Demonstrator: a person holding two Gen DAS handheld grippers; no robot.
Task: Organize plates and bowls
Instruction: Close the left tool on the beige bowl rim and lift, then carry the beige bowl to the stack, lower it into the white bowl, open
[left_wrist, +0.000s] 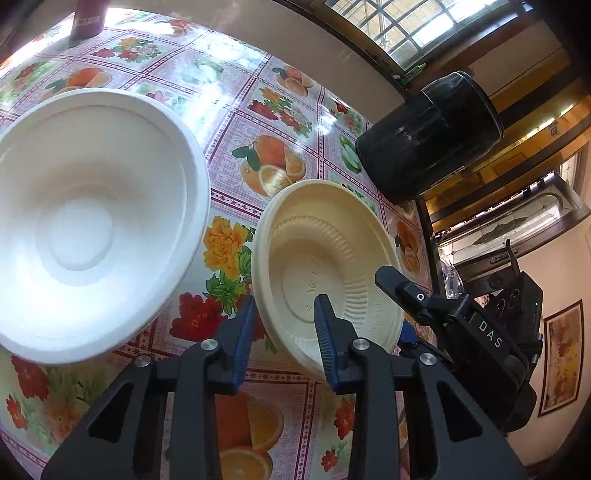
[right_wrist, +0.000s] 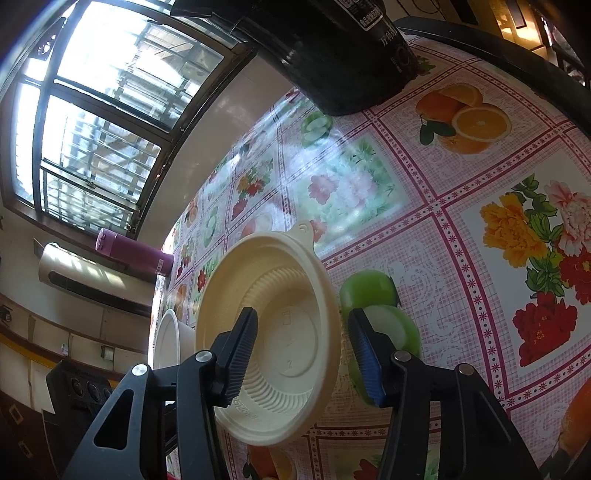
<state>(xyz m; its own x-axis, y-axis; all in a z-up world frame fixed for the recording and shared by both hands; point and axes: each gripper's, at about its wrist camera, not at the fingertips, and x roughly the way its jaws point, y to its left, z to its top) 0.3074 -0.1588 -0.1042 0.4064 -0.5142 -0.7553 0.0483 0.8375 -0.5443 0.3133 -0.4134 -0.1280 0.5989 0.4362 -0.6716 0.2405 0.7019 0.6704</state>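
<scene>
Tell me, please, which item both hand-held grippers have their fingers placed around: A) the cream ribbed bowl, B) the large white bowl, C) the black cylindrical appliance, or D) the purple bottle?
A: the cream ribbed bowl has its rim between the fingers of the left hand-held gripper, and the right hand-held gripper straddles its opposite rim, while the white bowl sits apart.

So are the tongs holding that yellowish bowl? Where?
Nothing yet. The left tongs and right tongs straddle the rim of the yellowish bowl, one finger inside, one outside, not squeezing.
</scene>
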